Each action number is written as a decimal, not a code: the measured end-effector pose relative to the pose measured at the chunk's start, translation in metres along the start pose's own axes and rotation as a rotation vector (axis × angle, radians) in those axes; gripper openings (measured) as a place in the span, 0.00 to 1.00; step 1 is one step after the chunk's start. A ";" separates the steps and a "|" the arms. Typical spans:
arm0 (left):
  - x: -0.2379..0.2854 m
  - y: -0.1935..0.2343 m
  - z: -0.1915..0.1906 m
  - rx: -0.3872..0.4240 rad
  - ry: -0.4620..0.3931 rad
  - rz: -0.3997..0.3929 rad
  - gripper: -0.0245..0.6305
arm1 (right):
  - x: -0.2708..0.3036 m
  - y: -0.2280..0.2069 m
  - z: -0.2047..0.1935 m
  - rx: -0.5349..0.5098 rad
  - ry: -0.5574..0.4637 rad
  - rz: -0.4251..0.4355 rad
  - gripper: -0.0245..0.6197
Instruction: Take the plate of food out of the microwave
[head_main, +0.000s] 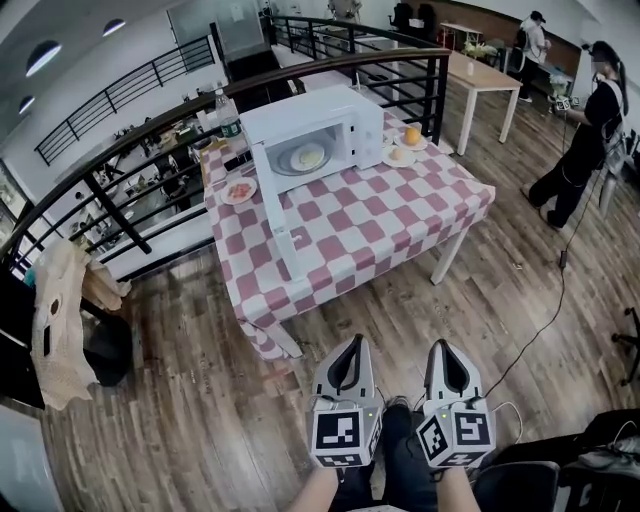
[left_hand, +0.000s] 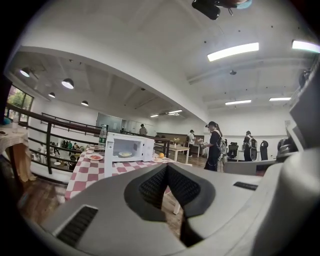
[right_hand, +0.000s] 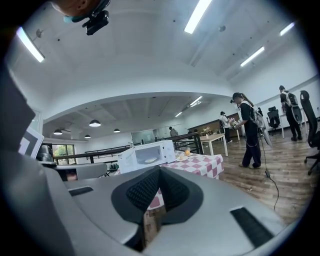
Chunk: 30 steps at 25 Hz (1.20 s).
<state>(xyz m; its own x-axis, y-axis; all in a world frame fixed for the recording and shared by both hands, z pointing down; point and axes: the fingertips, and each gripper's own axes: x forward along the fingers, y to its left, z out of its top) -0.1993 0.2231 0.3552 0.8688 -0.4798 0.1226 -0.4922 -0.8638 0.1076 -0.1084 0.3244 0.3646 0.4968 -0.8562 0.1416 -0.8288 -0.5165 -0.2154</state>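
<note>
A white microwave (head_main: 335, 125) stands at the far side of a table with a red-and-white checked cloth (head_main: 370, 225). Its door (head_main: 272, 205) hangs open toward the table's front left. Inside lies a white plate of pale food (head_main: 306, 157), which also shows in the left gripper view (left_hand: 125, 154) and the right gripper view (right_hand: 149, 160). My left gripper (head_main: 352, 347) and right gripper (head_main: 444, 351) are side by side over the wooden floor, well short of the table and pointing at it. Both are shut, with nothing between the jaws (left_hand: 167, 167) (right_hand: 159, 170).
Left of the microwave is a small plate of red food (head_main: 239, 191); to its right are an orange (head_main: 412, 135) and another plate (head_main: 398, 155). A bottle (head_main: 228, 115) and a black railing (head_main: 150, 150) are behind. A person (head_main: 585, 140) stands at right, with a cable (head_main: 545, 310) on the floor.
</note>
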 end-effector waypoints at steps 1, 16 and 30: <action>0.010 0.002 0.000 -0.001 0.000 0.010 0.07 | 0.009 -0.006 0.002 -0.003 -0.001 0.004 0.03; 0.146 0.021 0.029 -0.007 -0.009 0.159 0.06 | 0.148 -0.088 0.055 -0.035 0.000 0.091 0.03; 0.208 0.035 0.027 -0.033 0.002 0.260 0.06 | 0.221 -0.124 0.059 -0.039 0.029 0.176 0.03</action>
<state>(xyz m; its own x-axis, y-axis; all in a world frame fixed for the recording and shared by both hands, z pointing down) -0.0343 0.0887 0.3583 0.7126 -0.6849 0.1521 -0.7006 -0.7058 0.1046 0.1190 0.1984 0.3654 0.3361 -0.9324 0.1333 -0.9119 -0.3575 -0.2014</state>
